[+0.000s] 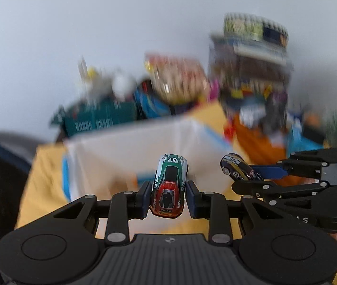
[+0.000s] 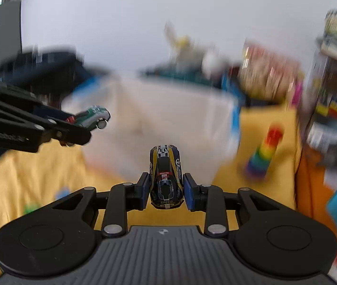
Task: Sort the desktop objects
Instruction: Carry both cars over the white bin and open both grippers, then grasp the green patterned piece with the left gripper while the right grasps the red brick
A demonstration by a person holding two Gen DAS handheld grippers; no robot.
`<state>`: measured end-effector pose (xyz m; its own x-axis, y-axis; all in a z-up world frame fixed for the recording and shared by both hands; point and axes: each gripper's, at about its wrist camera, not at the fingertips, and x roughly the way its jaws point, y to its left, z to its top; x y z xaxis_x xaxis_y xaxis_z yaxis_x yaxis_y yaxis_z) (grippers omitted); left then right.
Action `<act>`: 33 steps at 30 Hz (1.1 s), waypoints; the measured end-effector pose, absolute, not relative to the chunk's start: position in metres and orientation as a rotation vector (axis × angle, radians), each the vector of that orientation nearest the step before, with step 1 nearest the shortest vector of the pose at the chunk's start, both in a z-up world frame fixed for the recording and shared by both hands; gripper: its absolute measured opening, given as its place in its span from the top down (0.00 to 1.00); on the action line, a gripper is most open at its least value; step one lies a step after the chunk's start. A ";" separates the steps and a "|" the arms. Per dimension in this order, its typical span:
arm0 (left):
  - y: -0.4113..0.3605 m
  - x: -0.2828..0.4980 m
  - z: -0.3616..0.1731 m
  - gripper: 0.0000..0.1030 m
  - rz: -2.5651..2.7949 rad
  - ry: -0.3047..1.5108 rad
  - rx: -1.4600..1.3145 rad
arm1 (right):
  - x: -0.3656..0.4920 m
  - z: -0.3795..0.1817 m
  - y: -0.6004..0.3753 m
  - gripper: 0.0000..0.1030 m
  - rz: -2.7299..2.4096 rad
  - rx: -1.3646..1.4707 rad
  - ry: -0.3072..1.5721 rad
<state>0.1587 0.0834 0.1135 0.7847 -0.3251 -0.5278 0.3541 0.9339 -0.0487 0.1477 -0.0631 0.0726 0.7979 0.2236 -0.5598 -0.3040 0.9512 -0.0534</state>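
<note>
Much background motion-blurred: clutter behind white bin unreadable. Yellow tablecloth underneath. Left gripper clamps green-red toy car by sides; right gripper clamps black-yellow toy car. Both cars aloft before bin. Rainbow stacking toy blurred.

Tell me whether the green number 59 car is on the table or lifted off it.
Lifted. The green car is clamped between the left gripper's pads, wheels clear of the yellow tablecloth in the right wrist view.
</note>
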 end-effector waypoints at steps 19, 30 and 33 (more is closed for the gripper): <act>0.090 0.277 0.069 0.52 -0.198 0.741 0.021 | 0.265 0.060 -0.050 0.62 0.200 0.011 0.704; 0.097 0.193 0.117 0.29 -0.253 0.572 0.011 | 0.220 0.095 -0.067 0.49 0.249 0.033 0.582; 0.104 0.157 0.100 0.29 -0.217 0.583 0.021 | 0.193 0.089 -0.072 0.43 0.294 0.005 0.589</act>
